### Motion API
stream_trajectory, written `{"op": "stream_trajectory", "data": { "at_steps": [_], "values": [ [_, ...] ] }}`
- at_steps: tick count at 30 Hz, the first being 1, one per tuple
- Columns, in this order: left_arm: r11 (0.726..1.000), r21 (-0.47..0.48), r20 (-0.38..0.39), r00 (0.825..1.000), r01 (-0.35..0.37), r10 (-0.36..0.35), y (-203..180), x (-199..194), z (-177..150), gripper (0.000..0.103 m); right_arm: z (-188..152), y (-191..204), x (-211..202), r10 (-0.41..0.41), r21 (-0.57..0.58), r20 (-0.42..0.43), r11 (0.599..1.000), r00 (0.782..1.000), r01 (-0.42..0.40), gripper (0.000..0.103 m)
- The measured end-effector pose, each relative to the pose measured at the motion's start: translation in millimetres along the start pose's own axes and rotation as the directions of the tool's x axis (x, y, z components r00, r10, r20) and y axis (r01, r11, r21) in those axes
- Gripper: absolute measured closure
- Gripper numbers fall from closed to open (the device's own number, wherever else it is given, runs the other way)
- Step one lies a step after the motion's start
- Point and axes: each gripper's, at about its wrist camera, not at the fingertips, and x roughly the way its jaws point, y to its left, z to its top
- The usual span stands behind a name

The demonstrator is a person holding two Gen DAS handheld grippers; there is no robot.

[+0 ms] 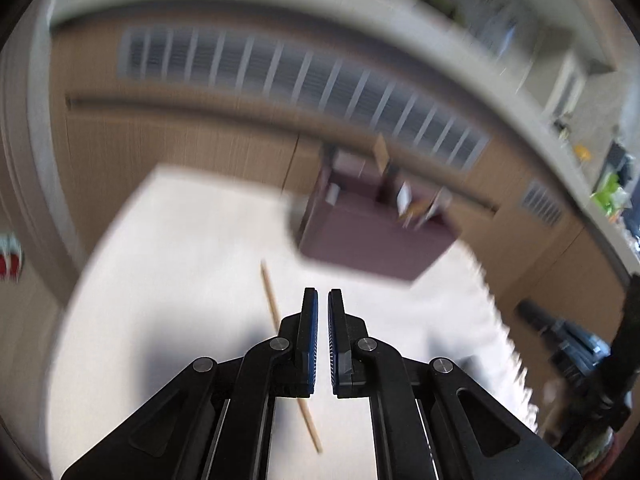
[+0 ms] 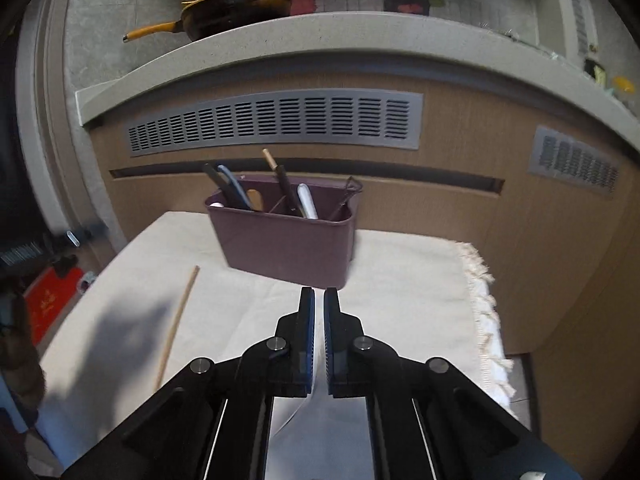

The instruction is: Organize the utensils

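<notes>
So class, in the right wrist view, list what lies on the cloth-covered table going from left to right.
Wooden chopstick → purple utensil holder → fringed edge of the cloth.

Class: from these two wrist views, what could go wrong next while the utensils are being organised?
1. The thin wooden chopstick lies flat on the cream fringed cloth; a grab may pinch cloth with it or roll it away.
2. The purple plastic utensil holder already has leaning handles; a new piece could snag them or nudge the holder.
</notes>
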Motion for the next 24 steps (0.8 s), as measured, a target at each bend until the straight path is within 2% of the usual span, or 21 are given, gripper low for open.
{"op": "stream_trajectory", "data": {
  "at_steps": [1,3,7,10,13,15,17,19,20,22,24],
  "values": [
    [1.000,-0.028,-0.054,0.999,0.002,-0.003,6.0,13.2,-3.1,0.097,0.0,0.4,3.0,0.010,-0.005,-0.006,1.000,1.000,-0.010,0.099],
    [0.997,-0.063,-0.150,0.988,-0.039,0.029,14.7,40.4,-9.7,0.093,-0.5,-0.2,7.6,0.033,-0.005,-0.017,0.999,0.999,-0.033,0.099],
    [0.992,-0.049,-0.234,0.967,-0.120,0.106,14.9,81.4,-17.0,0.083,-10.7,-6.2,16.9,0.152,0.031,-0.103,0.988,0.983,-0.150,0.097],
    [0.984,-0.033,-0.253,0.954,-0.174,0.160,13.9,101.7,-18.3,0.083,-31.6,-16.0,20.3,0.113,0.070,-0.149,0.992,0.982,-0.104,0.092],
    [0.983,-0.015,-0.233,0.957,-0.181,0.172,8.5,110.5,-12.5,0.083,-58.4,-31.6,20.1,0.096,0.146,-0.213,0.987,0.972,-0.065,0.091],
    [0.986,0.001,-0.228,0.960,-0.165,0.161,5.4,117.3,-8.9,0.083,-78.8,-43.9,19.4,0.121,0.237,-0.260,0.970,0.958,-0.058,0.088],
    [0.985,0.054,-0.220,0.960,-0.166,0.174,-2.1,122.0,-9.0,0.083,-101.6,-55.3,19.9,0.187,0.359,-0.303,0.931,0.935,-0.069,0.087],
    [0.982,0.107,-0.217,0.960,-0.154,0.175,-7.4,121.5,-12.7,0.084,-119.7,-60.7,22.3,0.245,0.451,-0.329,0.889,0.912,-0.077,0.084],
    [0.981,0.124,-0.217,0.961,-0.149,0.174,-9.0,120.7,-13.8,0.084,-124.5,-60.5,23.8,0.254,0.468,-0.336,0.881,0.907,-0.073,0.084],
    [0.980,0.147,-0.221,0.962,-0.132,0.162,-8.6,116.5,-18.3,0.084,-126.4,-55.9,22.5,0.231,0.474,-0.313,0.879,0.921,-0.059,0.081],
    [0.983,0.143,-0.227,0.963,-0.116,0.147,-5.1,111.6,-20.4,0.084,-120.3,-49.3,26.2,0.212,0.464,-0.315,0.885,0.925,-0.045,0.076]
  ]
}}
